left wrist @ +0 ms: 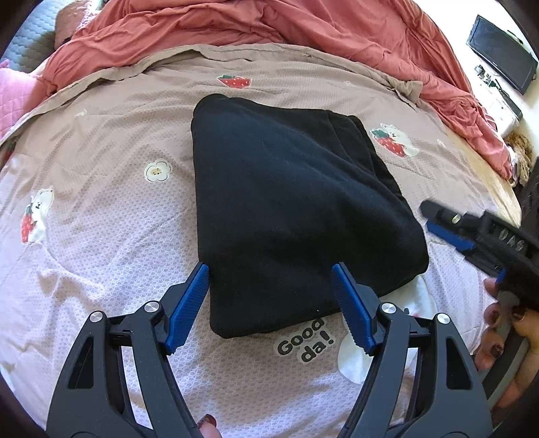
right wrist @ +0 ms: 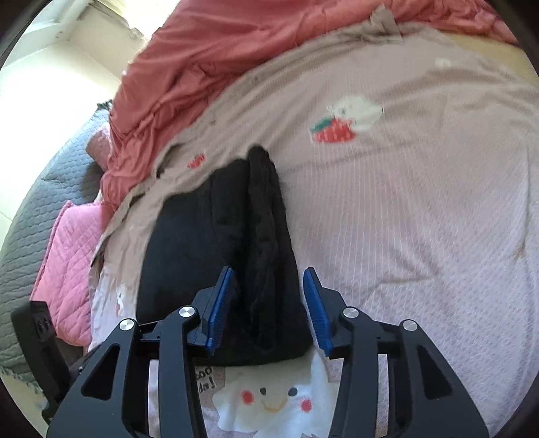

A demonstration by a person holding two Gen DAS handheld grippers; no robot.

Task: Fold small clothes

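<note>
A black garment (left wrist: 286, 202), folded into a thick packet, lies on the pink printed bedspread (left wrist: 101, 202). My left gripper (left wrist: 269, 269) hovers open over the packet's near corner, with its blue fingers (left wrist: 192, 303) on either side of the cloth and apart from it. In the right wrist view the same garment (right wrist: 202, 242) shows a rolled ridge along its right side. My right gripper (right wrist: 267, 271) straddles the near end of that ridge, its pads (right wrist: 316, 310) standing just off the cloth. The right gripper (left wrist: 431, 217) also shows at the packet's right edge in the left wrist view.
A rumpled coral duvet (left wrist: 269, 23) is heaped along the far side of the bed. A pink quilted pillow (right wrist: 67, 262) and a grey quilt (right wrist: 40, 209) lie to the left. A hand (left wrist: 498, 320) holds the right gripper. A dark monitor (left wrist: 502, 54) stands far right.
</note>
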